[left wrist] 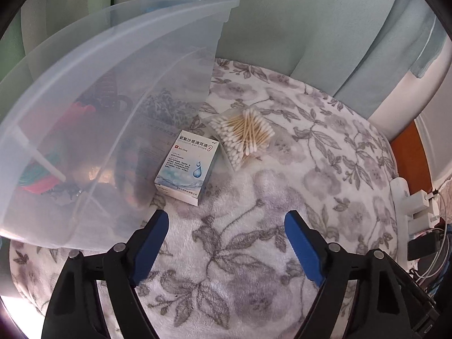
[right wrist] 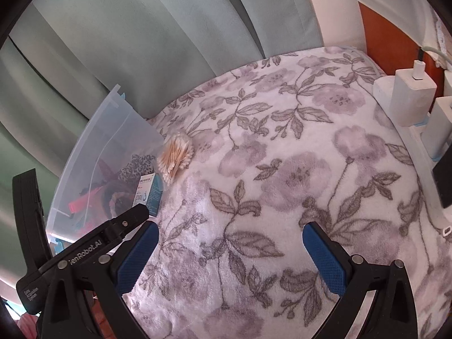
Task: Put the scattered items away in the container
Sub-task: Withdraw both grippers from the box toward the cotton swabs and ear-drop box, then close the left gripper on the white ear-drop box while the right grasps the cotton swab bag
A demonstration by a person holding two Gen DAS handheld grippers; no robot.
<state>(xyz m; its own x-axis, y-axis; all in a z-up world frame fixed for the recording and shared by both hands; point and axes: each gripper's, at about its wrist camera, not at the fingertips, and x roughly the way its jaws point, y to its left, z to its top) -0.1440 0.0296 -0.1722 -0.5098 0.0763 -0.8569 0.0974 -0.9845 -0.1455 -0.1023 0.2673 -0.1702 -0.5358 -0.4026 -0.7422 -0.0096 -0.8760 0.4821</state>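
A: Bin [left wrist: 93,90] is already partly filled, yes? I see red, teal and patterned things through its clear wall.

B: Yes, several things lie inside it. But two are left on the floral blanket [left wrist: 310,169]: the ear-drop box [left wrist: 188,168] and the pack of cotton swabs [left wrist: 244,134].

A: Where are they exactly?

B: The box lies just beside the right wall of the bin, maybe touching it; I cannot tell. The swabs lie just beyond the box, close to it, also near the bin.

A: And the tongs?

B: The left gripper [left wrist: 226,237] has its blue pads wide apart, with nothing between them, only blanket. It points down toward the box, which is a little in front of the tips. The right gripper [right wrist: 230,251] is also open and empty, well apart from both things, over bare blanket.

A: So how far along is the task?

B: I judge it is near the end. Most things seem inside, and two are not yet picked. The box looks like the next one, because the left gripper faces it.
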